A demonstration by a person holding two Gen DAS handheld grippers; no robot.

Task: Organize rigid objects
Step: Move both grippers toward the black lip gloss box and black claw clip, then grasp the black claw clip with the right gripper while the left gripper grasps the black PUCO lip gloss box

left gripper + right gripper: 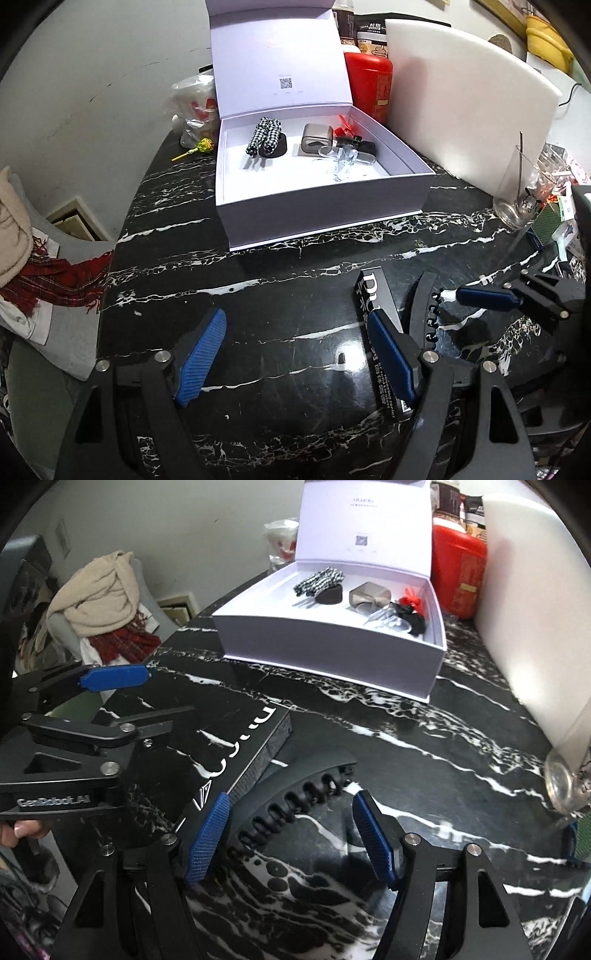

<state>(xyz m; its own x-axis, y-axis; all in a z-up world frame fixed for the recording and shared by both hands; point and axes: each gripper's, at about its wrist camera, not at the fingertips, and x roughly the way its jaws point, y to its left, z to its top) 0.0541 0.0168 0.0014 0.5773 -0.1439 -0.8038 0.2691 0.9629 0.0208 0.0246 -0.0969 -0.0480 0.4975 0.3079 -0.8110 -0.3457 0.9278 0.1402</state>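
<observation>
Right gripper (291,836), half-open and empty, straddles black hair clip (295,794) (boxed clutter beside); pads may nudge it sideways.

The white box's (317,206) raised lid is cut off by the top edge in both views, and its printed square code is too small to read. Behind it, the red canister (369,81) and the dark packets are partly hidden by the lid and the white board (472,96) — their labels are illegible. The black carton's (373,295) lettering is covered in the left view by 1 blue pad (391,354) of the left gripper (295,354). The drinking glass (565,786) is blurred and cropped at the right view's edge — only its base shows. The clear item (343,158) in the box can't be identified.
</observation>
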